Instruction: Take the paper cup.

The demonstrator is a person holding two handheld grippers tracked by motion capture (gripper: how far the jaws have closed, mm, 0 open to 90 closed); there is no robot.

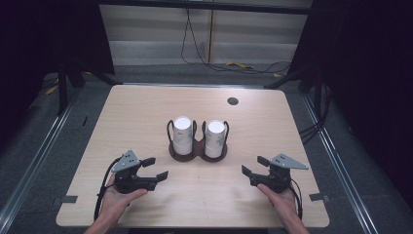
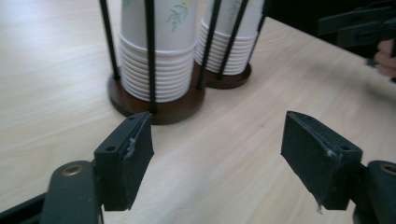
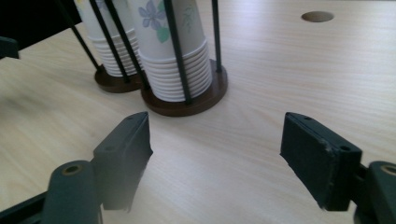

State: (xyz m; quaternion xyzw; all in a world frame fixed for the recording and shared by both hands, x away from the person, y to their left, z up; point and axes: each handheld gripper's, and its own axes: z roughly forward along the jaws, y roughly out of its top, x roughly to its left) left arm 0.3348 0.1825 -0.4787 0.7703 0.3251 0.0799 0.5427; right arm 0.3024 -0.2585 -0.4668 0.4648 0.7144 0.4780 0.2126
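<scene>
Resting low over the near part of the wooden table [image 1: 146,112], the left gripper [image 1: 155,168] sits in the person's left hand [image 1: 117,195] with its jaws spread wide and nothing between them. In the left gripper view, its two black pads [image 2: 135,154] stand well apart over bare wood, touching neither the table's things nor each other. The right gripper [image 1: 255,165], held by the right hand [image 1: 282,200] on the opposite side, is likewise fully spread and empty; the right gripper view shows the same wide gap between its pads [image 3: 313,154].

Both tools point inward toward the middle of the table, where one dark brown cup holder [image 1: 197,153] stands. It has two round bases joined together, each ringed by thin black upright rods. Two stacks of white paper cups stand upside down in it, one per base: the left stack [image 1: 183,134] and the right stack [image 1: 215,136]. Seen close, the cups carry a printed floral pattern, green leaves and a bluish flower. The holder is near both grippers but apart from them.

One round cable hole [image 1: 233,101] sits in the tabletop toward the far right.
</scene>
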